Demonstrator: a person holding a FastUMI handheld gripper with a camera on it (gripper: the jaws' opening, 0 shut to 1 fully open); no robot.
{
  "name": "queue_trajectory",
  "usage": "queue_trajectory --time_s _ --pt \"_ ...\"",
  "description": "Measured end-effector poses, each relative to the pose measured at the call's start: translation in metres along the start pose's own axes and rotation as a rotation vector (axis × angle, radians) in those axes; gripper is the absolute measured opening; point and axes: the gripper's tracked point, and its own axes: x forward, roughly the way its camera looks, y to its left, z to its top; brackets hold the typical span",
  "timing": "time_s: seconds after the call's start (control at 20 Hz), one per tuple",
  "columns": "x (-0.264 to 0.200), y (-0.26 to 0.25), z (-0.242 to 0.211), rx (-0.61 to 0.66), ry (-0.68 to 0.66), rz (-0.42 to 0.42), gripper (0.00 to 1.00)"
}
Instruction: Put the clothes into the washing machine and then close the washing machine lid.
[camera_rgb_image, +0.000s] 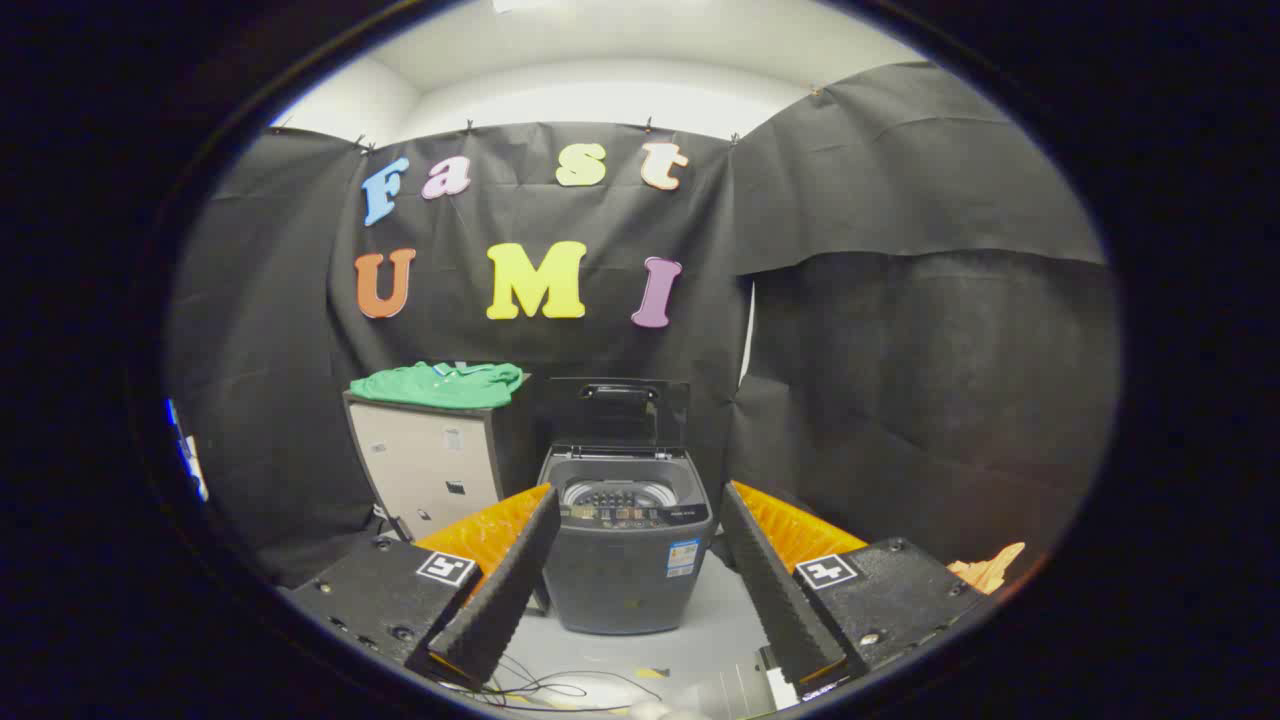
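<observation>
Tool open and empty, aimed at open-lidded washing machine straight ahead; green shirt up and left on cabinet beside it, well beyond fingers.

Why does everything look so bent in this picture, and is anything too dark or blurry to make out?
In the gripper view the fisheye lens bows straight lines. Light comes from above, so the booth's black cloth wall stays dim. The green shirt, the washing machine with its lid raised, and the open tool read sharp; the cables on the floor are slightly soft.
</observation>
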Motion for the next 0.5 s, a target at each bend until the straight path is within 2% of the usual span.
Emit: queue_trajectory --time_s 0.5 --pt "0.0008 -0.0001 -0.0004 0.011 0.005 -0.018 1.0"
